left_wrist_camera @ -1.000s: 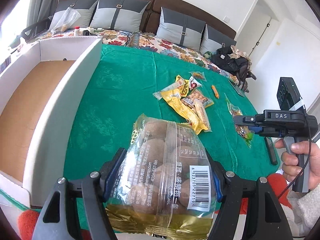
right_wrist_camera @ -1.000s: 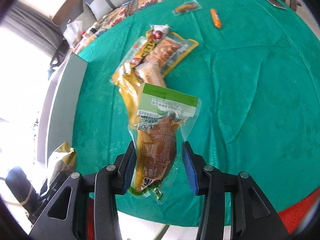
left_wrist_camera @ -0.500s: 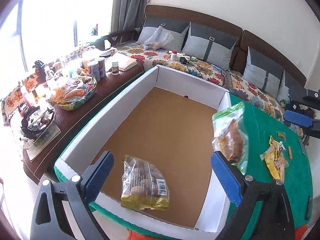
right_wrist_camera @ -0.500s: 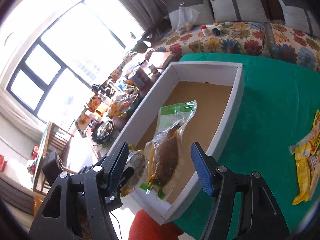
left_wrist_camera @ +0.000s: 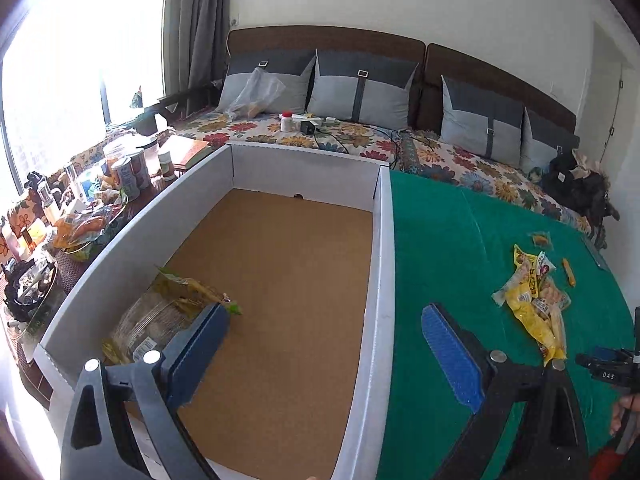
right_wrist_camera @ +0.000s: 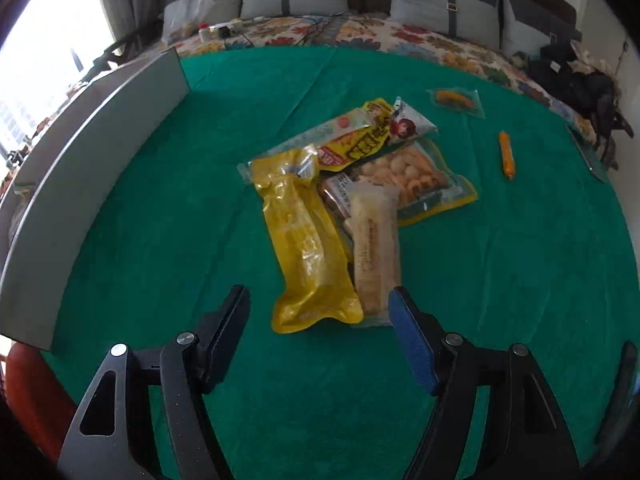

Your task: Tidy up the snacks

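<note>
Snack pile waits as both claws hang empty

Box loading is partly done, judging by what lies where. The left gripper (left_wrist_camera: pixel 324 348) is spread wide with nothing between its blue pads, hanging over the near end of the large white cardboard box with a brown floor (left_wrist_camera: pixel 382 264). A clear bag of round brown snacks (left_wrist_camera: pixel 156 320) lies in the box's near left corner, partly hidden behind the left finger, with a green-edged packet half under it.

The right gripper (right_wrist_camera: pixel 318 332) is also spread and empty, poised just short of the heap on the green tablecloth (right_wrist_camera: pixel 168 184). The nearest pieces are a long yellow foil pouch (right_wrist_camera: pixel 308 248) and a pale wrapped bar (right_wrist_camera: pixel 376 256) touching its right side. The next move probably calls for closing on one of these without dragging the other, since they overlap.

Farther off lie a clear bag of peanuts (right_wrist_camera: pixel 412 172), a small orange sausage stick (right_wrist_camera: pixel 507 152) and a small clear packet (right_wrist_camera: pixel 456 100). The box wall stands between pile and box floor.
</note>
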Demonstrator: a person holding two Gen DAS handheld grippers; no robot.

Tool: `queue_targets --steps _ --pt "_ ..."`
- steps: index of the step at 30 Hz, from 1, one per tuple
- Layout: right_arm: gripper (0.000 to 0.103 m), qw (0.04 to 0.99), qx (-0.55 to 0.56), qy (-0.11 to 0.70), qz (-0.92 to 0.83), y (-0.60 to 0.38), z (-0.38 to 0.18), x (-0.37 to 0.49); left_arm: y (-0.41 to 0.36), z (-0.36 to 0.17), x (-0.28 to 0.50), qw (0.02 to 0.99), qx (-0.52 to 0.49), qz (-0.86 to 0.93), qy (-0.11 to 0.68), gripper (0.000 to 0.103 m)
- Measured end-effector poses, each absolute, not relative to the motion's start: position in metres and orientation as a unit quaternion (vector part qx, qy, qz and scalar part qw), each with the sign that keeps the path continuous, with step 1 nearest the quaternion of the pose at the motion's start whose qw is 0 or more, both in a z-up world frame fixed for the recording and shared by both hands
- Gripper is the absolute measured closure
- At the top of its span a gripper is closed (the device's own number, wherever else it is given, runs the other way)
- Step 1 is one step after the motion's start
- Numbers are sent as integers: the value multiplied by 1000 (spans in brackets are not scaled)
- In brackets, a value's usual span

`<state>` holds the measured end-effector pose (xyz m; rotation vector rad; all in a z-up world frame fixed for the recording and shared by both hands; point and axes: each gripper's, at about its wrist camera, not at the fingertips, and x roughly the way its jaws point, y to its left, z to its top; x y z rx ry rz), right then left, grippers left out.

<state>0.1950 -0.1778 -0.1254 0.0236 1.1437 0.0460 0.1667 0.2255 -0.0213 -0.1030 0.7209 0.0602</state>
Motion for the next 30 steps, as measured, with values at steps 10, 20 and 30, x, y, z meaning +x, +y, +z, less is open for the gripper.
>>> queue_targets --steps 10,20,30 --pt "26 863 52 497 -80 -304 -153 111 189 -61 192 911 4 51 409 6" --pt "22 873 48 481 -62 -299 -158 116 164 -66 177 900 21 43 433 6" --pt "14 876 43 479 -45 -303 -163 112 104 10 131 952 72 129 268 2"
